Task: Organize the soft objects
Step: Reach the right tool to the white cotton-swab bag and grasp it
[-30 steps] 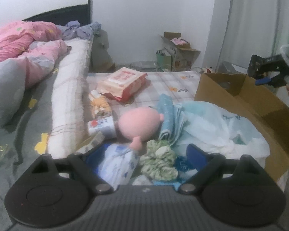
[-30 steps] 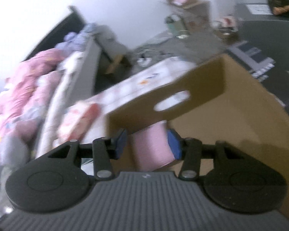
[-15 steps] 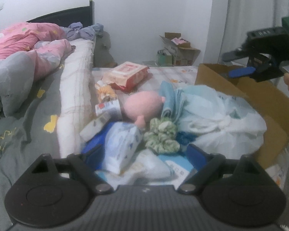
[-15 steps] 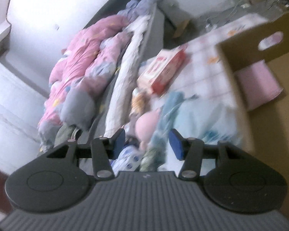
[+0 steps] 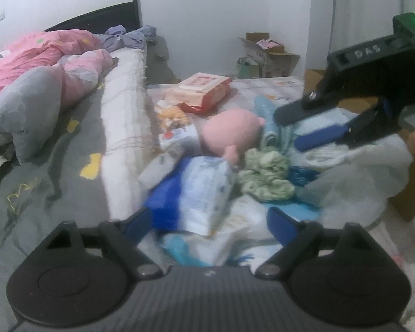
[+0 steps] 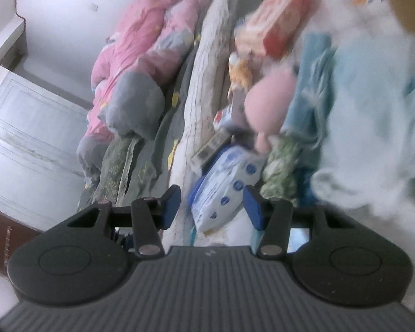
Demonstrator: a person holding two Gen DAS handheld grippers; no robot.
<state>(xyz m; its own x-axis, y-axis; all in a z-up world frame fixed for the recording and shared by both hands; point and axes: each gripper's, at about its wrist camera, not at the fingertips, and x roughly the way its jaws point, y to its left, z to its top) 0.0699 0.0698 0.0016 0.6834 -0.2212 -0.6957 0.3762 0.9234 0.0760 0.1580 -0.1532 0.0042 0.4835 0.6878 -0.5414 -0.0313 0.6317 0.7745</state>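
The left gripper (image 5: 207, 222) hung over a heap of soft things beside the bed (image 5: 55, 144), its wide jaws closing around nothing, a blue-and-white tissue pack (image 5: 204, 188) just ahead between them. The right gripper (image 6: 212, 207), jaws half apart and empty, pointed at the same pack, the pink plush toy (image 5: 231, 132) beyond.

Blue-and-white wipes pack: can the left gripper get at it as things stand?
Probably yes. The wipes pack lies on top of the pile right ahead of the left gripper, whose closing jaws hold nothing; the right gripper hangs further back, over the towels.
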